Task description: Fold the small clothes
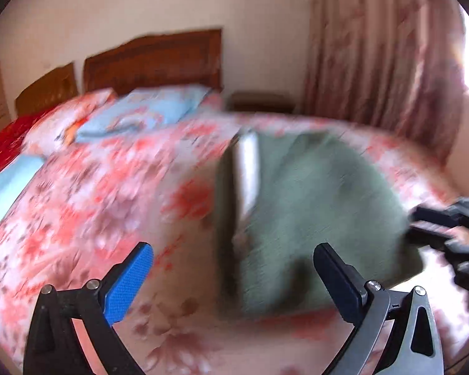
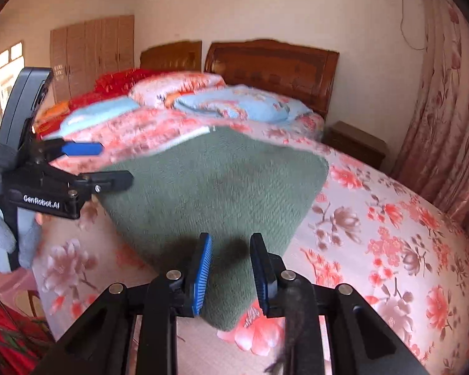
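The bed, spread with a floral sheet, serves as the folding surface, giving the cloth a broad flat place to lie. On it rests the green garment, a knitted piece lying flat near the bed's near edge, with a pale band along its far side; in the left wrist view the green cloth is blurred, so its folds are hard to read.

The right gripper stands at the garment's near corner, its 2 blue-padded fingers narrowed about the cloth. The corner passes between them, though I cannot tell whether the pads truly pinch it. Probably it pins or holds this corner so the cloth stays put.

The left gripper has its jaws wide apart and carries nothing; seen from the right wrist, it hovers beside the garment's left edge, likely seeking a hold for a fold.
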`<state>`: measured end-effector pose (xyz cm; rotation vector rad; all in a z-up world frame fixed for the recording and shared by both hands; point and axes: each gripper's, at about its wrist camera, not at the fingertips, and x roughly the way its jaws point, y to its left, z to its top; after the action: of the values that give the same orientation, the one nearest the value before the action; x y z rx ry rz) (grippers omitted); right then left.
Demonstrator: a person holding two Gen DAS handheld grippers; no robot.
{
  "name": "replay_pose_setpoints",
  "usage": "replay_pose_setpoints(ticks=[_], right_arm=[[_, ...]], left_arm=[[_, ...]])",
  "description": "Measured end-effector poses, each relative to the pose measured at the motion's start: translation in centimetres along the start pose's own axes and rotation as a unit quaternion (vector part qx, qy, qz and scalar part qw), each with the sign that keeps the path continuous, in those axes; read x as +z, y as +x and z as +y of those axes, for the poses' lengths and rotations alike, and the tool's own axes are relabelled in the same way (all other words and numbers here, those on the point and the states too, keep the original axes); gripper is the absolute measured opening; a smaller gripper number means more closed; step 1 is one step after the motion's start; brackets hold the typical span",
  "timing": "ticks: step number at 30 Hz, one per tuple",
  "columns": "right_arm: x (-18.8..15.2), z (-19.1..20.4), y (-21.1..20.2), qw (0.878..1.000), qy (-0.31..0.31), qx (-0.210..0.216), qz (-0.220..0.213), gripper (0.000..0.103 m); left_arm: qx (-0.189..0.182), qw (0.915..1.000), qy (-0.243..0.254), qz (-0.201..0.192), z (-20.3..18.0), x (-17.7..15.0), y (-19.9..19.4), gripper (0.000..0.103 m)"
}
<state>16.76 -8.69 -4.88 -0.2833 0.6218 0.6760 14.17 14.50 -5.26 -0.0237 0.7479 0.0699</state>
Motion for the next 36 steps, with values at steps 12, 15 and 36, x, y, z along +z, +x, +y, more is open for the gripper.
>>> replay_pose_setpoints(ticks=[12, 15, 36], right_arm=[[-1.0, 0.8, -0.5, 1.0, 0.017, -0.012, 0.02, 0.026], [-1.5, 0.0, -1.3, 0.998, 0.053, -0.01, 0.011, 0.027], [-1.1, 1.1, -14.2, 0.984, 0.113, -0.044, -0.134, 0.031]], left_arm=[[0.035, 0.9948, -0.085, 0.045, 2.4, -1.2, -0.3, 0.103], [0.022, 0.9902, -0.132, 0.041, 3.5, -1.4, -1.3, 0.103], [-0.019, 0.9801, -0.123, -0.155, -1.1, 1.1, -17.1, 0.103]])
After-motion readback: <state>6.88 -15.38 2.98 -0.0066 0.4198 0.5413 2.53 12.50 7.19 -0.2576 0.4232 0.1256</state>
